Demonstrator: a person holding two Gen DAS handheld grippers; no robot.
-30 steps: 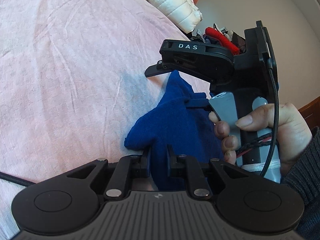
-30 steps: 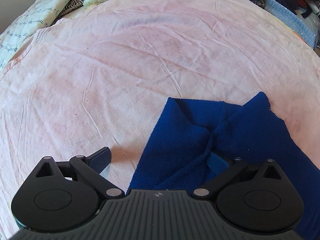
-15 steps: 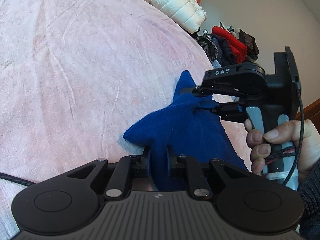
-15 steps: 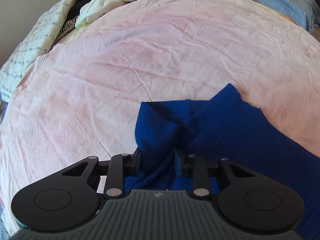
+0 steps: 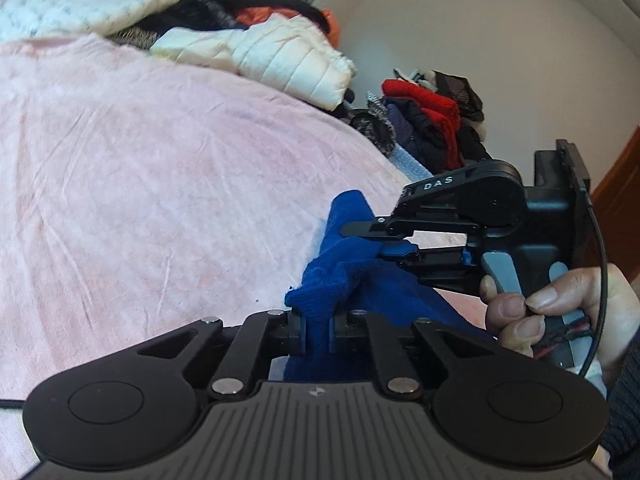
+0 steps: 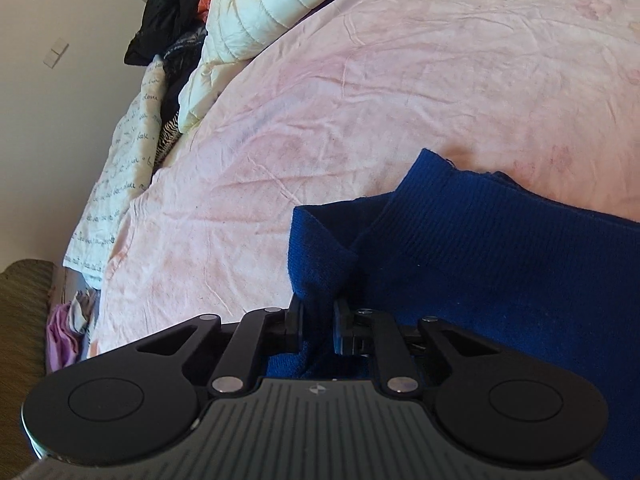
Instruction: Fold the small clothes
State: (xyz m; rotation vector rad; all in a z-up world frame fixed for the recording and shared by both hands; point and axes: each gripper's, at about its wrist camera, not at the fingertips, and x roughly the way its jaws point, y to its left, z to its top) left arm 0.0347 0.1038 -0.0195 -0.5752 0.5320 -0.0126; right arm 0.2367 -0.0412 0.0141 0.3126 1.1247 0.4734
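Pink, softly creased bedding [image 5: 152, 184] fills most of the left wrist view, with a plain pale wall behind it. A quilted white puffer jacket [image 5: 280, 60] is heaped at the far edge, and a pile of red and dark clothes [image 5: 432, 120] lies against the wall. At the bottom of this view the left gripper [image 5: 318, 330] is seen with its black fingers drawn close together, pinching a fold of a blue knitted garment [image 5: 340, 276]. The fabric is thick and fuzzy, bunched into a raised peak above the bedding. From the right, the right gripper [image 5: 370, 240] is seen side-on, its fingers clamped on the same garment just above the left one. It is gripped at the handle by the person's right hand [image 5: 560, 312], the fingers curled around the grey trigger.

In the right wrist view the same pink sheet [image 6: 380, 100] is shown, wrinkled, with the puffer jacket [image 6: 264, 4] and a cream cloth printed with script [image 6: 128, 152] at its left edge. The right gripper [image 6: 318, 330] is closed tightly on a ribbed edge of the blue garment [image 6: 500, 264], which spreads to the right in a broad, finely ribbed sheet lifted off the bed.
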